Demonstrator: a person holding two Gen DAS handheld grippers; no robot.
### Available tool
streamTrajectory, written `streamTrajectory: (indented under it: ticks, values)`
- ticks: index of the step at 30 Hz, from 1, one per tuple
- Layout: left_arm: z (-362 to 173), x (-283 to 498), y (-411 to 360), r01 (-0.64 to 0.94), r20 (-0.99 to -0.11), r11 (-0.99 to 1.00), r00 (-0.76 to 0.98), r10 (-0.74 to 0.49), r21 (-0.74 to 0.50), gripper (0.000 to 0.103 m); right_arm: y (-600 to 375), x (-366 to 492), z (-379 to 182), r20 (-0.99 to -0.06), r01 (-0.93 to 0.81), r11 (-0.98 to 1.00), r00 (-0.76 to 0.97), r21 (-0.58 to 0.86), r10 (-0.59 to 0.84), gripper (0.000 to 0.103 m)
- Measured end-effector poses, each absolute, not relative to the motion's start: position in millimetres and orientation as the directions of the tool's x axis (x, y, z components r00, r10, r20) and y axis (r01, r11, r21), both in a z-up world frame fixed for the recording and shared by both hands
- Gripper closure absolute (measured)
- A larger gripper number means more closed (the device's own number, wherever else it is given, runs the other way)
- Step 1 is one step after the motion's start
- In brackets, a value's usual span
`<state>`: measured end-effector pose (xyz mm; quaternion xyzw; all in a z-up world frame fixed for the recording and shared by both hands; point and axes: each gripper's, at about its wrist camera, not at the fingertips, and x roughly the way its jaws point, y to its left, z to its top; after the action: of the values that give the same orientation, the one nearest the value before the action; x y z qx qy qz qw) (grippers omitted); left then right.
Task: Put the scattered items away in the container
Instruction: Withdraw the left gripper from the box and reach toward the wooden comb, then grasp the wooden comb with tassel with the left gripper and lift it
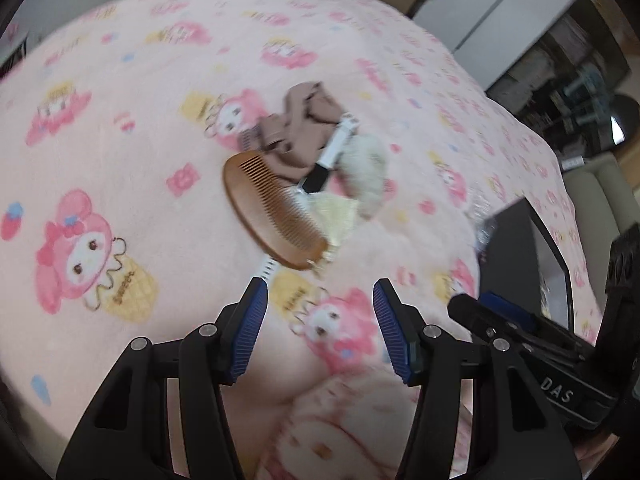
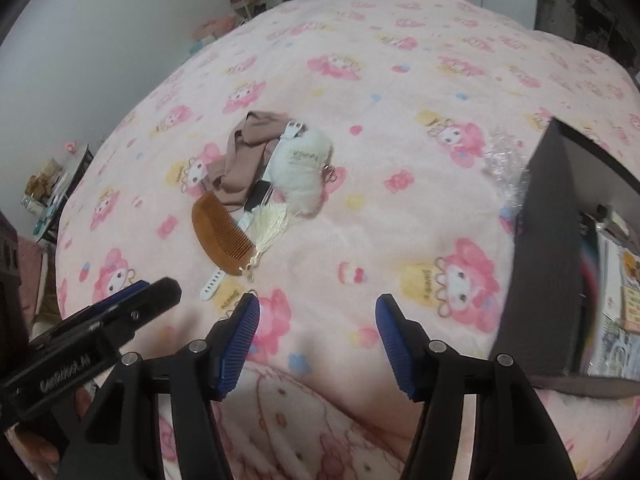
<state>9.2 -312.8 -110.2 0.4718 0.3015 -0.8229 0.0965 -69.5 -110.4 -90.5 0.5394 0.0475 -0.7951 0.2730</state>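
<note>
Comb lies by brown cloth on the blanket; left claw and right claw gape empty

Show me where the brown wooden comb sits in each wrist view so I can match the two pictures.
Left wrist view: the brown wooden comb lies just left of centre, running diagonally, above the open left tongs.
Right wrist view: it is left of centre, above and left of the open right tongs.
Shared landmark: the fluffy white plush pouch, up and to the right of the comb in both views.
</note>
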Motion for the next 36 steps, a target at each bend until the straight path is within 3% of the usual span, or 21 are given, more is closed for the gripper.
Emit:
streamTrajectory:
  ticks: [5, 17, 18, 22, 24, 29, 36]
  values:
    - [-145, -12, -346, 0.494, -0.845, -0.749, -0.510, 0.162, -0.441, 0.055, -135, -97, -122, -0.908, 0.507, -0.823, -0.166, 0.256, -0.385, 0.058]
    - [-181, -74, -407, 0.534, -0.853, -0.738, -0.510, 0.109, -0.413, 0.056, -192, -132, -185, -0.922, 0.570, -0.743, 0.071, 0.350, -0.380, 0.057]
    - [-182, -77, -406, 0.532, -0.856, -0.741, -0.505, 0.111, -0.410, 0.060, -193, -132, -189, -0.921, 0.568, -0.741, 0.082, 0.358, -0.382, 0.057]
    - [-180, -74, -393, 0.516, -0.866, -0.764, -0.487, 0.109, -0.386, 0.072, -189, -130, -187, -0.907, 0.565, -0.729, 0.091, 0.386, -0.411, 0.065]
    - [-181, -68, -384, 0.500, -0.861, -0.751, -0.476, 0.178, -0.431, 0.076, -184, -130, -184, -0.897, 0.551, -0.729, 0.089, 0.407, -0.434, 0.068]
    - [-180, -50, -347, 0.431, -0.841, -0.753, -0.453, 0.296, -0.498, 0.077, -168, -123, -170, -0.871, 0.512, -0.733, 0.064, 0.447, -0.486, 0.068]
    - [-176, -53, -355, 0.443, -0.842, -0.758, -0.476, 0.255, -0.479, 0.077, -134, -122, -163, -0.908, 0.452, -0.813, -0.014, 0.367, -0.418, 0.063]
